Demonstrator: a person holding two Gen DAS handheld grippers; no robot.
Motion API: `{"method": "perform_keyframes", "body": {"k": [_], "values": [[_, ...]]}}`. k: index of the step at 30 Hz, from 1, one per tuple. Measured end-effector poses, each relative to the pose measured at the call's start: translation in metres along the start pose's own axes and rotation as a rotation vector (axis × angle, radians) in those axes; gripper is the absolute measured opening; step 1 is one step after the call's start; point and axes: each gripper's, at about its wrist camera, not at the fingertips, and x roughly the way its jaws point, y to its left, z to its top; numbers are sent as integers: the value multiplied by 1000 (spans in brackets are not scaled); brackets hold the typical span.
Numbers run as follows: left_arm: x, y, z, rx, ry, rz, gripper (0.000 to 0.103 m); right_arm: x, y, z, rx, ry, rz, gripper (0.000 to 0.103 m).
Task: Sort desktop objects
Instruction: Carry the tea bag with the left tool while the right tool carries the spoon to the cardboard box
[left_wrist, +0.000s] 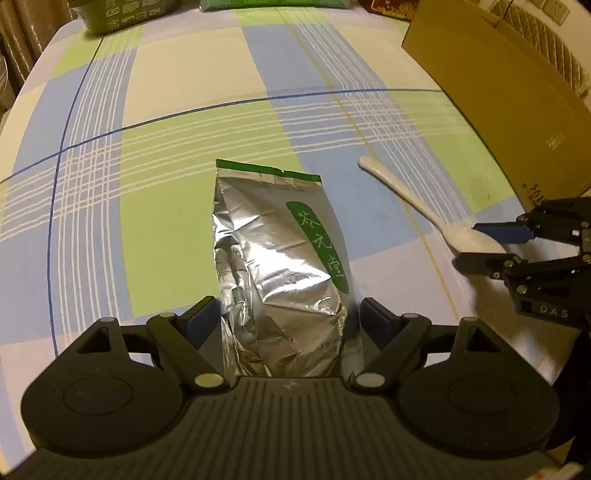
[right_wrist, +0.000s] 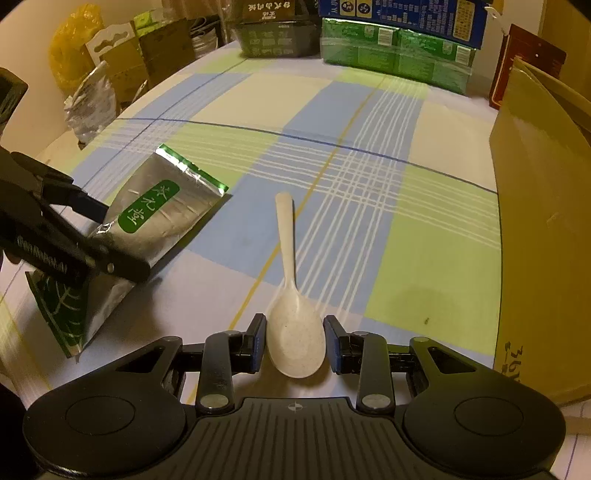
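I had my right gripper (right_wrist: 294, 338) part-open around the bowl of the speckled white plastic spoon (right_wrist: 291, 295), pads just clear, handle pointing straight away along the checked tablecloth (right_wrist: 424, 258), while my left gripper (left_wrist: 288, 317) gaped around the crinkled silver foil pouch (left_wrist: 273, 266).

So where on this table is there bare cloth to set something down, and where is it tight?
Bare cloth lies beyond the foil pouch and the white spoon, up to the stacked packages at the far edge, and between spoon and cardboard box. The strip between pouch and spoon is narrow, with the left gripper and right gripper working there.
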Motion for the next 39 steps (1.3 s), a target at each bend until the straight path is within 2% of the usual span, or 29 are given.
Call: {"method": "perform_keyframes", "body": {"k": [6, 8, 9, 13, 28, 39], "values": [[2, -22, -4, 91, 17, 83, 74, -2, 5, -6, 11, -18, -2, 30], [1, -24, -5, 94, 12, 82, 64, -3, 7, -8, 14, -24, 0, 30], [-1, -25, -4, 98, 6, 74, 54, -3, 7, -9, 21, -27, 5, 30], [-9, -35, -6, 137, -16, 110, 45, -6, 9, -12, 39, -42, 18, 30], [-46, -51, -6, 113, -36, 100, 44, -44, 11, -27, 118, -140, 14, 30], [-74, -73, -11, 90, -95, 88, 44, -89, 22, -36, 155, -223, -11, 30]]}}
